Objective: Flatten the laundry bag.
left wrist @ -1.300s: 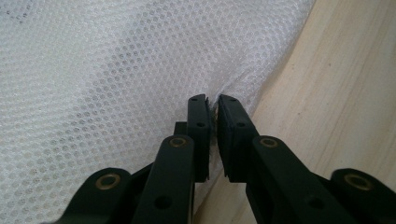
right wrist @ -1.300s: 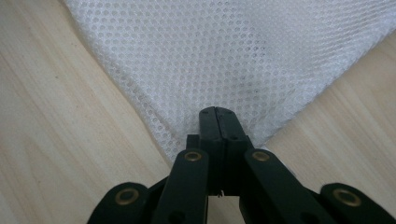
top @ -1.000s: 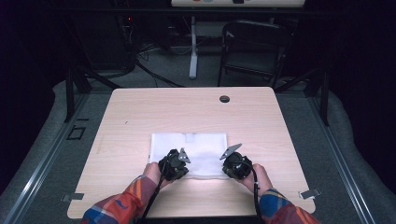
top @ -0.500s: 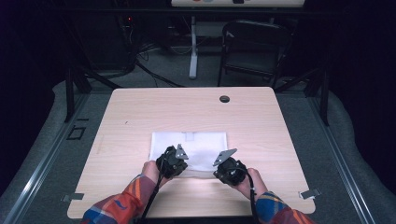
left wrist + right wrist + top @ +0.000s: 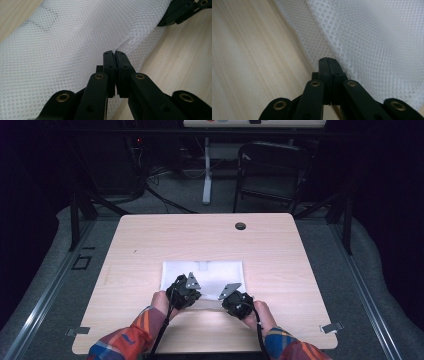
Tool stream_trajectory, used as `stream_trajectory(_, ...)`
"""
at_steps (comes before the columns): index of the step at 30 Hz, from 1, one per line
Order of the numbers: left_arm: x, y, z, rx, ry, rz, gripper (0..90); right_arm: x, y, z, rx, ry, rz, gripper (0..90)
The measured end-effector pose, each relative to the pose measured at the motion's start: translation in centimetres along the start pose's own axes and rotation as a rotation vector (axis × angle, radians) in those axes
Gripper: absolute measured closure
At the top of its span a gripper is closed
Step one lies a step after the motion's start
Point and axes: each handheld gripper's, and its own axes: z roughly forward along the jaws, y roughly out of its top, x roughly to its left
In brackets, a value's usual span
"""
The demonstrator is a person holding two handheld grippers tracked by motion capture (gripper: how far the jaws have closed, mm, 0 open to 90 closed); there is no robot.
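Note:
A white mesh cloth (image 5: 210,272) lies flat on the near half of the wooden table (image 5: 150,245). My left gripper (image 5: 186,290) is at the cloth's near edge. In the left gripper view its jaws (image 5: 115,53) are shut, and the mesh (image 5: 75,37) puckers where they pinch it. To its right, my right gripper (image 5: 234,297) is at the same near edge. Its jaws (image 5: 327,59) are shut on a lifted fold of the mesh (image 5: 374,37). The right gripper's fingers (image 5: 185,10) also show at the top right of the left gripper view.
A dark round hole (image 5: 240,226) sits near the table's far edge. A black chair (image 5: 270,170) and cables stand on the floor beyond the table. Bare wood surrounds the cloth on all sides.
My right gripper has slid left toward the left gripper and a little nearer the person, drawing the cloth's near right edge with it. The left gripper has stayed about where it was.

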Motion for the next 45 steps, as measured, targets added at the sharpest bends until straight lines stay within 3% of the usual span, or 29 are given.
stream_trajectory(12, 0.0, 0.1, -0.1, 0.004, -0.008, 0.001, 87.7, -0.6, 0.0, 0.9, 0.011, -0.006, 0.018, 90.0)
stream_trajectory(17, -0.4, 0.2, -0.2, 0.003, -0.010, -0.003, 87.6, -0.8, -0.1, 0.8, 0.025, 0.022, 0.031, 90.0)
stream_trajectory(23, -0.4, 0.1, -0.5, 0.004, -0.053, -0.026, 87.4, -0.9, -0.3, 0.5, 0.036, 0.063, 0.046, 90.0)
stream_trajectory(29, -0.8, 0.2, -0.9, 0.010, -0.068, -0.042, 87.4, -0.7, -0.4, 0.2, 0.063, 0.089, 0.039, 90.0)
stream_trajectory(45, -0.5, 0.6, -1.8, 0.005, -0.046, -0.074, 87.4, -0.2, -0.4, 0.0, 0.079, 0.114, 0.026, 90.0)
